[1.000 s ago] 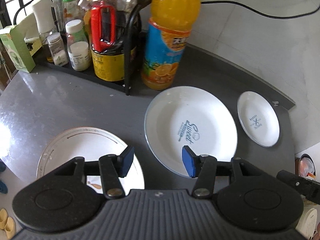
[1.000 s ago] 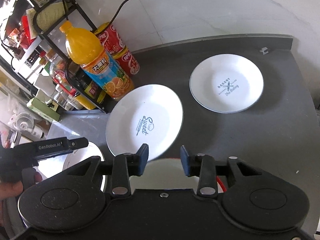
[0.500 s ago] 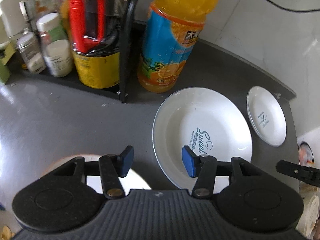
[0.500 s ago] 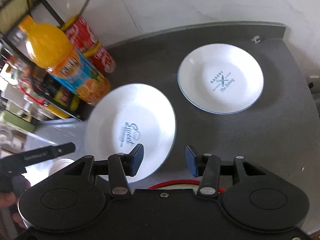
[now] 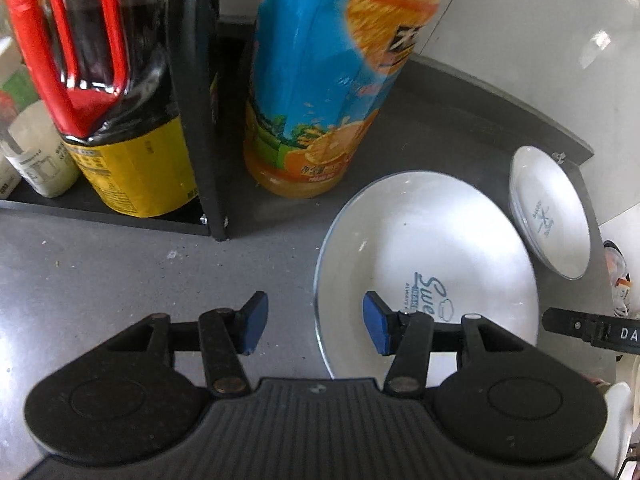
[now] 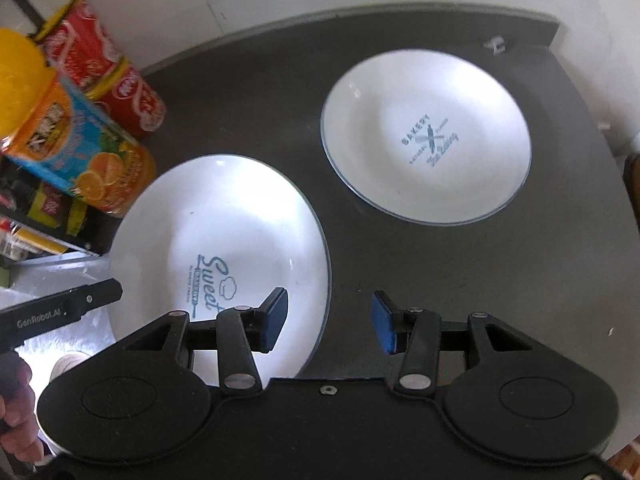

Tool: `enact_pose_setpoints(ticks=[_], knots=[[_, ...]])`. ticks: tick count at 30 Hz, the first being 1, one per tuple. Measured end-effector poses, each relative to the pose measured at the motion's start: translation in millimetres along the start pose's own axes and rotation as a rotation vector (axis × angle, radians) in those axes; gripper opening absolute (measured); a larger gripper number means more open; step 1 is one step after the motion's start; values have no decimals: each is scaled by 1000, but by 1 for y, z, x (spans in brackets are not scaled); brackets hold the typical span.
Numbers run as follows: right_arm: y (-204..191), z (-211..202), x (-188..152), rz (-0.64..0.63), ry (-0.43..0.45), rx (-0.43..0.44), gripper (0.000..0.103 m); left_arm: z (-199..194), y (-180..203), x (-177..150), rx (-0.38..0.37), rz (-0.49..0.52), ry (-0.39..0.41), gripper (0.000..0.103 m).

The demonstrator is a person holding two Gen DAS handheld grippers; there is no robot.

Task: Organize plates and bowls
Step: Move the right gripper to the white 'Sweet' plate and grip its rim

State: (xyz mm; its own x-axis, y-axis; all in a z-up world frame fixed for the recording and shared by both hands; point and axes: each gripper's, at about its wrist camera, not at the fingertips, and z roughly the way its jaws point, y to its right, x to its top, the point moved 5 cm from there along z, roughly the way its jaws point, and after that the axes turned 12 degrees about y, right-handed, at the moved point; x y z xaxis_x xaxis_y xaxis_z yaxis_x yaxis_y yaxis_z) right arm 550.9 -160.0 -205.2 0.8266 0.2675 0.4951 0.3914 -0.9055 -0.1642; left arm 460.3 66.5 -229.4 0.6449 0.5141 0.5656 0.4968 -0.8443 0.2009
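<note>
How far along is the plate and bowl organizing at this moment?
Nothing looks done: the Sweet plate and the Bakery plate lie apart on the dark counter, unstacked. In hand: nothing. The left gripper and the right gripper are both open, each straddling an opposite rim of the Sweet plate. Left: gripping and stacking the plates.

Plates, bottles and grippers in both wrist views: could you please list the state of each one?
Sweet plate: flat on the counter, empty.
Bakery plate: flat on the counter, empty, apart from the Sweet plate.
Juice bottle: upright, full, cap out of view.
Red cans: upright behind the juice bottle.
Left gripper: open, straddling the Sweet plate's rim.
Right gripper: open, holding nothing.
</note>
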Motion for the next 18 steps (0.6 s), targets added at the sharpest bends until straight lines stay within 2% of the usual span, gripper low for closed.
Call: enact_pose_setpoints(ticks=[6,8,13,16,18], knots=[[5,25,0,17,-50,-37,40,19,-6,0,-8,-17,-32,45],[5,31,0,23,-61,-33,32,23,-7,-1,-14,-31,-39,39],[3,43,0,28,-86,-8,29,30,-5,-4,-42,-66,-57,28],[-5,46,0,8,-95,6,19,34,-3,-6,-56,-81,-57,24],[-6,47,1,-1,-95,3,19,35,-4,-6,-75,-108,-66,19]])
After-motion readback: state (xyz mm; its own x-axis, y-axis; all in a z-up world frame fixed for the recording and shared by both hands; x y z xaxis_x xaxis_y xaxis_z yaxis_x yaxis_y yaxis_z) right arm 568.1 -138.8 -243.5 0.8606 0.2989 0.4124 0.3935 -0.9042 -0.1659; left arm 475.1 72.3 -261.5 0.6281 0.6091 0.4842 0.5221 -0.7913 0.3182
